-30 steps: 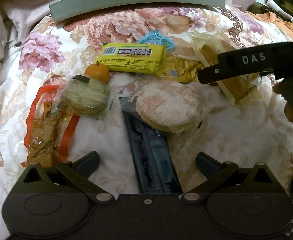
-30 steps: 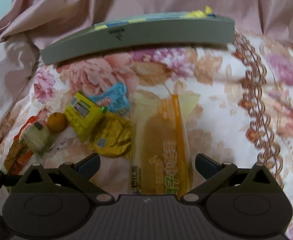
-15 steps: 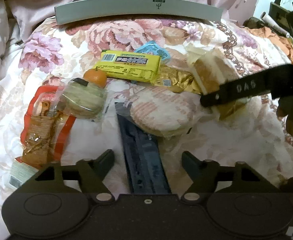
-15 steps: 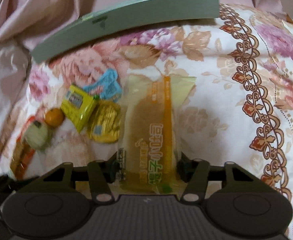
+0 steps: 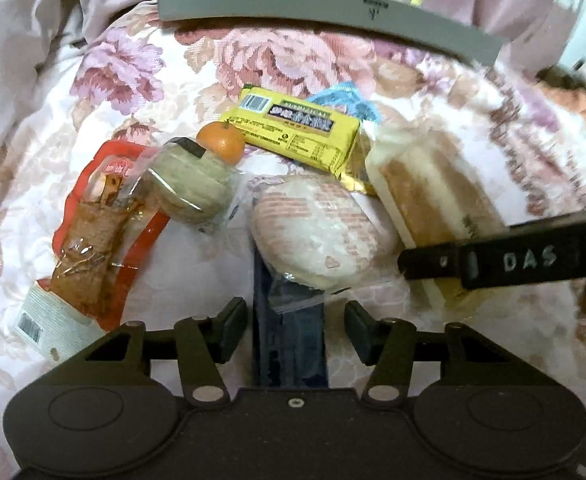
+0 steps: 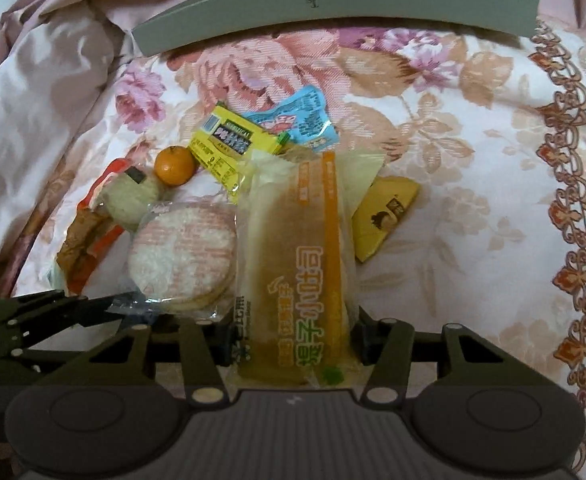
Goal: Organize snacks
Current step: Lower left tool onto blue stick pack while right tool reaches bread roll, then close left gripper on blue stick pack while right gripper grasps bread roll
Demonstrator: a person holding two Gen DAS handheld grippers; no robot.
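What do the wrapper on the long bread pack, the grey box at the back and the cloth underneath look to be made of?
Bread pack: thin glossy plastic film, partly clear, the loaf showing through. Grey box: looks like matte cardboard or rigid board with a printed logo; can't say which. Cloth: woven or satin-like floral fabric with a slight sheen, creased.

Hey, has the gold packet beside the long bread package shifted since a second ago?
Yes. In the right wrist view the gold packet now lies right of the bread package; earlier it lay left of it, by the yellow box.

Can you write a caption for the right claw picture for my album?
Right claw squeezes a long bread packet beside other snacks on a flowery blanket.
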